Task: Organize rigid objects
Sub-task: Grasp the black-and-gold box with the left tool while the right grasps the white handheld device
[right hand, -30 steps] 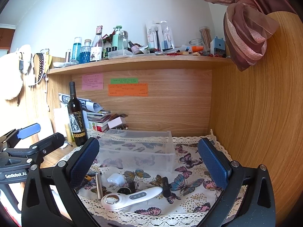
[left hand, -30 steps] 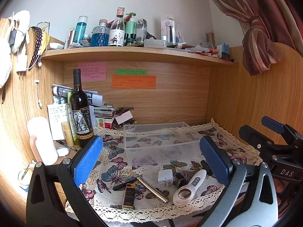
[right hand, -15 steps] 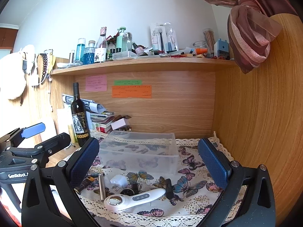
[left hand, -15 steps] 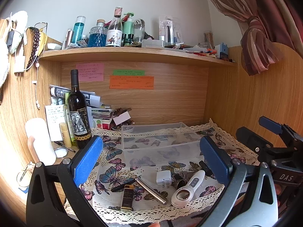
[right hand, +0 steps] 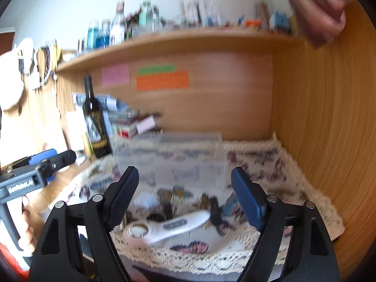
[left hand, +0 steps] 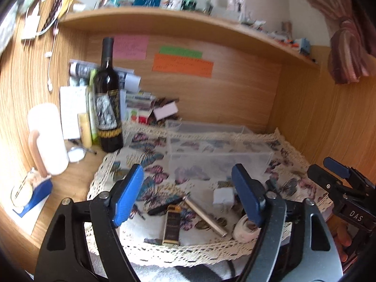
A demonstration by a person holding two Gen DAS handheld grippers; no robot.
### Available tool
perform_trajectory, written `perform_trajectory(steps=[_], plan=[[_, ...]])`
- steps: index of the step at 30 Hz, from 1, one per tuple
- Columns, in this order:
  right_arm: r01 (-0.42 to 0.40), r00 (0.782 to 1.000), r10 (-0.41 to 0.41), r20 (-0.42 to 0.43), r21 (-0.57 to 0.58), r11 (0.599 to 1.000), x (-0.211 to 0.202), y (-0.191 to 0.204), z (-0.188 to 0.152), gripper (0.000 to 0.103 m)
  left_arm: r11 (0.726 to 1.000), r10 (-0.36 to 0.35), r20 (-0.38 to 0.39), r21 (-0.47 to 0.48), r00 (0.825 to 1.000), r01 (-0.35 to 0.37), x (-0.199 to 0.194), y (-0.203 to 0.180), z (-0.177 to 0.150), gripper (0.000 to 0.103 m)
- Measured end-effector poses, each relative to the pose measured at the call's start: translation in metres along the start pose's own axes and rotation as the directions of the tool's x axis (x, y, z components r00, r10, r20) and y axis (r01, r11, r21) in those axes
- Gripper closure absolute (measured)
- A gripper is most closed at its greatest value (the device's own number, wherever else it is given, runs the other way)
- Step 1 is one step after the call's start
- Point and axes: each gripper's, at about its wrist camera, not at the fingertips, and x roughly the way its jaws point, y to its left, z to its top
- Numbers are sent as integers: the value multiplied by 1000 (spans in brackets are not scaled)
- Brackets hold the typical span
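Both the left hand-held gripper [left hand: 188,192] and the right hand-held gripper [right hand: 185,195] hover released above the magnifier [right hand: 164,228] before the bin [left hand: 216,150].

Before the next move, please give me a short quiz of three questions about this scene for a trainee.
1. True or false: the clear plastic box already holds the small objects.
2. Which object lies between the fingers of the right gripper? A) wine bottle B) white handheld device C) white charger
3. Fill in: the jaws of the left gripper are ____.

Key:
1. False; it looks empty, and the white charger and metal tube lie on the butterfly cloth.
2. B, the white handheld device.
3. Open.
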Motion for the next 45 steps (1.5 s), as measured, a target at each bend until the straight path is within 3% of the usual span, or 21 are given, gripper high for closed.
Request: perform_trajectory(steps=[5, 14, 18, 24, 27, 30, 34, 37, 41, 43, 45], plan=[[-42, 992, 43, -118, 4, 999, 26, 9, -18, 27, 999, 47, -112, 5, 993, -46, 25, 13, -25, 33], [-84, 959, 80, -273, -2, 996, 70, 30, -46, 26, 998, 61, -269, 11, 961, -60, 60, 24, -57, 46], [-95, 952, 98, -289, 24, 995, 77, 29, -52, 20, 998, 61, -312, 20, 948, -57, 74, 23, -67, 52], [-100, 945, 115, -307, 63, 993, 77, 21, -54, 19, 997, 70, -314, 63, 947, -52, 83, 16, -73, 56], [-97, 945, 108, -308, 50, 994, 77, 26, -52, 19, 996, 70, -310, 76, 948, -48, 86, 12, -73, 65], [-97, 945, 100, -312, 24, 995, 81, 34, -50, 19, 996, 66, -305, 82, 950, -43, 87, 10, -74, 80], [-63, 947, 51, -317, -30, 998, 86, 40, -53, 18, 996, 55, -300, 77, 952, -33, 86, 11, -74, 80], [-59, 943, 51, -329, -16, 998, 86, 32, -55, 23, 996, 57, -295, 79, 954, -35, 83, 13, -75, 80], [-2, 936, -2, -351, -11, 1000, 85, 15, -64, 55, 996, 60, -285, 81, 957, -38, 78, 14, -75, 80], [24, 943, -20, -333, 8, 1000, 80, 5, -66, 63, 996, 62, -273, 83, 960, -41, 75, 12, -74, 80], [43, 947, -31, -321, 31, 999, 76, -3, -65, 64, 996, 56, -264, 84, 963, -35, 72, 10, -73, 80]])
